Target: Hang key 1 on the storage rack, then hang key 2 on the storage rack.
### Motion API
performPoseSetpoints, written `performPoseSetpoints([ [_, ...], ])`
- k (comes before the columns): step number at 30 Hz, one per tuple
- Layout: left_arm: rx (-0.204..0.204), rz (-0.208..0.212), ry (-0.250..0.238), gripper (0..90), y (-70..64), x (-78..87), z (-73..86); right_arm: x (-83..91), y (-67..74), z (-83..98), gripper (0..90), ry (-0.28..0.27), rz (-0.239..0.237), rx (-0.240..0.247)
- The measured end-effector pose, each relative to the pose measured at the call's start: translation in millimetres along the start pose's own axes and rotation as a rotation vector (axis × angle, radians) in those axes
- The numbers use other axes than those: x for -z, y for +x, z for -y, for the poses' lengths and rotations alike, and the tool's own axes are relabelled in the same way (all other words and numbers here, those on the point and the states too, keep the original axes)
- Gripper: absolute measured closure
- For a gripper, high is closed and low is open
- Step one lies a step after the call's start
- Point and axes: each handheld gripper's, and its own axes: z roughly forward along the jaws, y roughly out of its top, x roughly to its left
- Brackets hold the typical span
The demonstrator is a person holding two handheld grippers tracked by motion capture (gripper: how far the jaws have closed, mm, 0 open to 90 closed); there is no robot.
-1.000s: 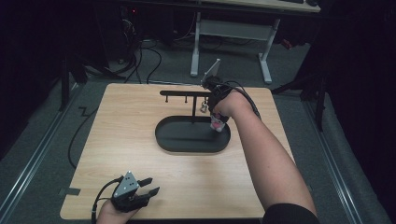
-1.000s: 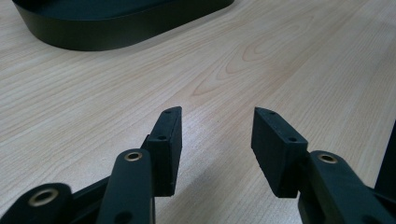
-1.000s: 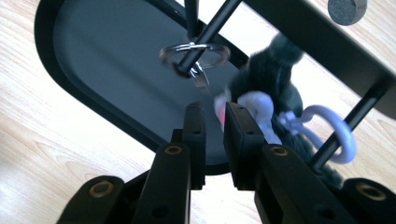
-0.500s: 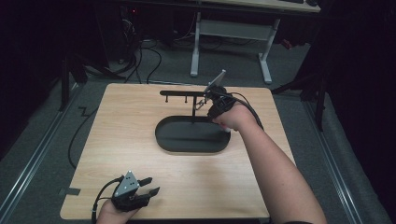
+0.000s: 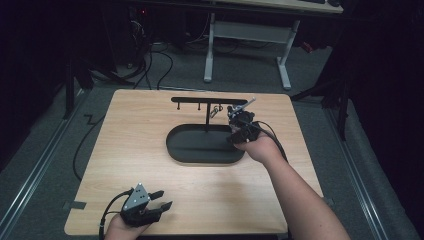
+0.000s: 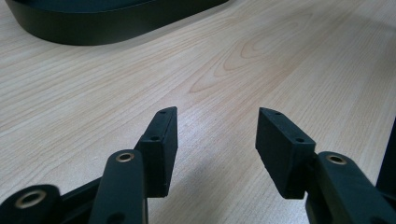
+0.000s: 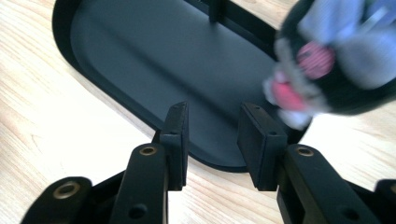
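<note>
So the right tongs (image 5: 235, 131) just spread apart with nothing between them and dropped toward the tray (image 5: 186, 150), leaving the plush keychain (image 7: 327, 70) dangling upper right, looks hung; left tongs (image 6: 215, 140) spread too.

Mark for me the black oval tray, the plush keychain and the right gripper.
black oval tray (image 5: 200, 150), high view, on its bare floor.
plush keychain (image 7: 327, 70), right gripper view, on its blurred black body.
right gripper (image 7: 212, 128), right gripper view, midway between its fingertips.
</note>
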Motion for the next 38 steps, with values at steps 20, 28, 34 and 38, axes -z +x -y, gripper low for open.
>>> performPoseSetpoints([
  [20, 0.037, -0.021, -0.021, 46.6, 4.5, 1.2, -0.6, -43.2, -0.4, 155.6, 29.6, -0.38, -0.064, -0.034],
  [28, 0.096, -0.084, -0.041, 44.7, 11.5, 5.7, 1.7, -28.5, 2.8, 229.4, 16.8, -0.549, 0.024, -0.065],
  [34, 0.105, -0.109, -0.037, 42.2, 11.4, 2.4, 1.4, -23.5, -9.1, 238.1, 15.3, -0.532, 0.052, -0.097],
  [38, 0.102, -0.119, -0.044, 40.0, 8.1, 1.0, 1.3, -26.9, -10.3, 236.0, 15.2, -0.536, 0.04, -0.098],
])
